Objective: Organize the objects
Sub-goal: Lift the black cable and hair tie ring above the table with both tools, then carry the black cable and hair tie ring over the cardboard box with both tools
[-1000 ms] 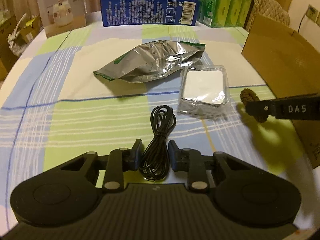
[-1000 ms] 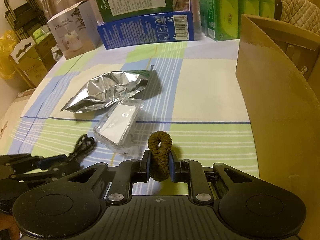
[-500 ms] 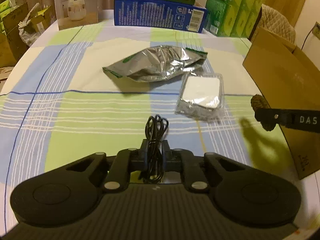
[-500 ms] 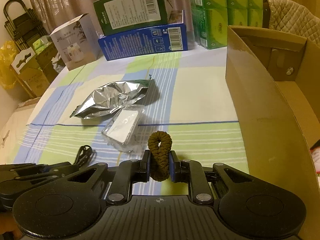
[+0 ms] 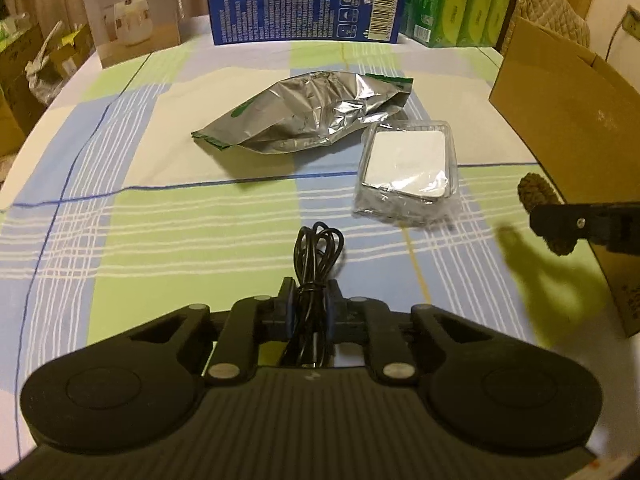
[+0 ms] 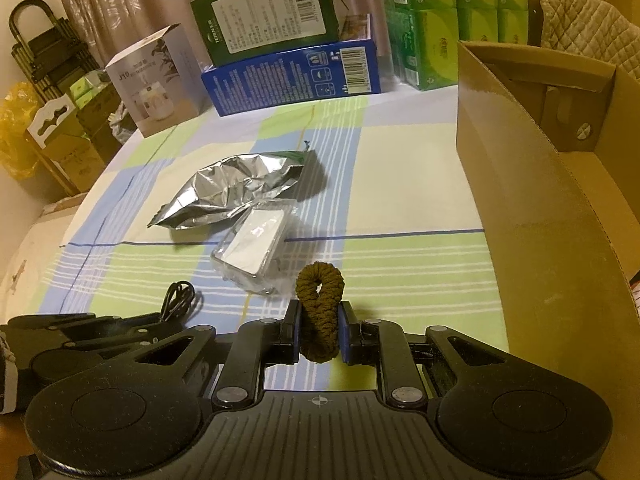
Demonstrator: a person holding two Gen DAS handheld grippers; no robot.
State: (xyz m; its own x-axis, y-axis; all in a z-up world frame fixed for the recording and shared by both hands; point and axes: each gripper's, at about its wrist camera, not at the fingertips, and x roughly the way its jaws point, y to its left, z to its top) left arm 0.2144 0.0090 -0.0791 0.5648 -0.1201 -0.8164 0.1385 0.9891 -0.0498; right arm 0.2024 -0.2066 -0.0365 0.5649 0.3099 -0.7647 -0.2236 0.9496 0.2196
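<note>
With both tools loaded, nothing is visibly packed yet. Left gripper [image 5: 310,308] is clamped on the bundled black cable [image 5: 318,256]; its loops stick out ahead of the pads, just over the checked green-blue-cream tablecloth [image 5: 160,240]. Whether the bundle has left the cloth I can't tell. Right gripper [image 6: 319,334] is pinched on the brown knitted hair tie [image 6: 320,308], held clear of the cloth and just beside the near wall of the open brown cardboard box [image 6: 540,240].

Box looks like the destination, my guess. Its interior is only partly visible; I see folded cardboard flaps and a round fastener, none of the table items. A red edge shows at the frame border; can't identify it.

Left on the cloth: crumpled silver foil pouch with green trim [image 5: 308,120], and touching its right end the clear plastic case holding a white square [image 5: 408,168]. Both well short of the box.

Status by my read: two of four picked, none dropped in. Remaining: carry tie and cable over the wall, release, then fetch pouch and case.
</note>
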